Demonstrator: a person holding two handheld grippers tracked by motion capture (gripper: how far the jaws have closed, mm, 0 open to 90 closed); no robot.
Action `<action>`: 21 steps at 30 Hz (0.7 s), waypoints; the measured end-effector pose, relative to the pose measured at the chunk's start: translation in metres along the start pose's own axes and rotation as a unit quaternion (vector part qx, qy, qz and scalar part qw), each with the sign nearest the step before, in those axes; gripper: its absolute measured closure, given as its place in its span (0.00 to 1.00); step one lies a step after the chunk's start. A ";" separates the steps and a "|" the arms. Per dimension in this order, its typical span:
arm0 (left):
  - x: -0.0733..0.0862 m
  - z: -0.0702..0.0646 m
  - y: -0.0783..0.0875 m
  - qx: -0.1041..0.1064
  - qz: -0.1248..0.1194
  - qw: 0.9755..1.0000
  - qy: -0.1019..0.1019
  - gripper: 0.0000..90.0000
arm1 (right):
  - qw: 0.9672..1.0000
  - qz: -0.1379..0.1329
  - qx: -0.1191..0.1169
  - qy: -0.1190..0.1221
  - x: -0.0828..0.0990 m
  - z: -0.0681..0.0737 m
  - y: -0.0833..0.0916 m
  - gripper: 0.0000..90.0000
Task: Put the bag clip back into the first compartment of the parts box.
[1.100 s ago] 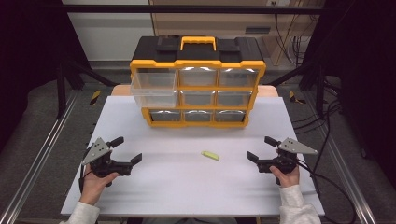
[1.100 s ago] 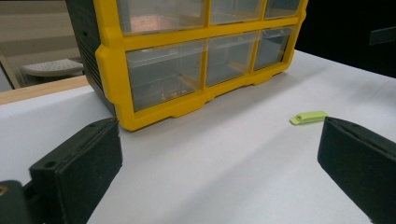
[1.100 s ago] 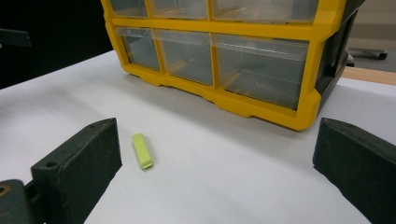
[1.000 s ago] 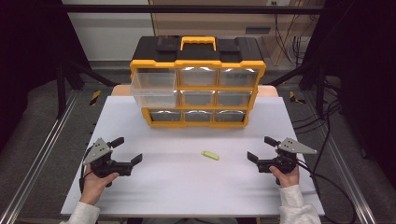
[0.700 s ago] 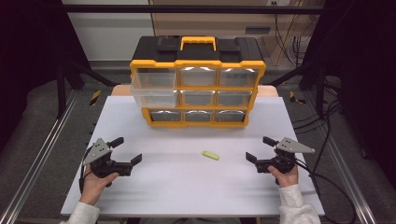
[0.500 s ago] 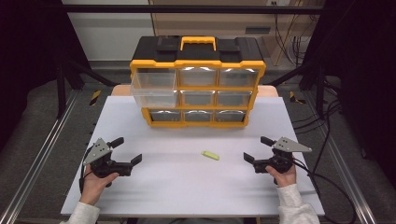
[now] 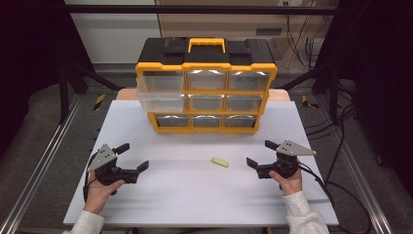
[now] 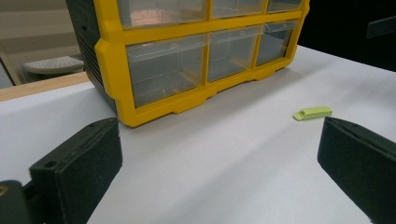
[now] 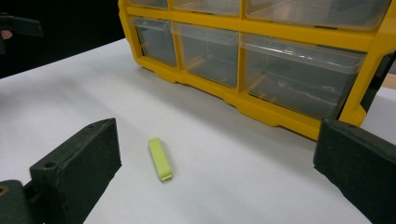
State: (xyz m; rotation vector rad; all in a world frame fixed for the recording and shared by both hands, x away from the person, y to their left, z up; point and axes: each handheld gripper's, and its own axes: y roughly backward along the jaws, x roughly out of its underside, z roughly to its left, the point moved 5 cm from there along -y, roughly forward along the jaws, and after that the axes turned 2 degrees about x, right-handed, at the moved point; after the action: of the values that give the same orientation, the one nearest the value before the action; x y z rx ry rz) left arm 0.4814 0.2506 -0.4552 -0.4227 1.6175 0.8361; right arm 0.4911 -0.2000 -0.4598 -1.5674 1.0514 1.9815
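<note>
A small lime-green clip (image 7: 219, 162) lies flat on the white table (image 7: 195, 195), in front of a yellow and black drawer organizer (image 7: 206, 83). Its top left clear drawer (image 7: 160, 92) is pulled out. My right gripper (image 7: 258, 155) stands open just right of the clip, which lies ahead between its jaws in the right gripper view (image 9: 160, 158). My left gripper (image 7: 131, 157) rests open at the front left, empty; the clip (image 8: 313, 113) appears far off to its right.
The organizer (image 8: 187, 56) (image 9: 261, 60) stands at the back middle of the table, its other clear drawers shut. Metal frame rails run along both table sides, and cables trail at the right. Bare white surface lies between the two grippers.
My right gripper has slid left, closer to the green clip. The left gripper and the clip have stayed put.
</note>
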 end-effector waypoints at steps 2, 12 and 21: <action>0.000 0.000 0.000 0.001 0.000 1.000 0.000 0.00 | 1.000 0.000 0.000 -0.002 -0.002 0.002 -0.003 0.01; 0.000 0.001 0.000 -0.001 -0.001 1.000 0.000 0.00 | 1.000 0.010 -0.007 0.009 -0.011 0.012 -0.018 0.02; 0.000 0.001 0.000 -0.003 0.000 1.000 0.001 0.00 | 0.999 0.031 -0.012 0.028 -0.013 0.024 -0.034 0.02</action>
State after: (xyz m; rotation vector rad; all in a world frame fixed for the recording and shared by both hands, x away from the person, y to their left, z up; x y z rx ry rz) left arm 0.4824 0.2514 -0.4558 -0.4265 1.6168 0.8406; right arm 0.5030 -0.1582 -0.4558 -1.6295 1.1146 2.0084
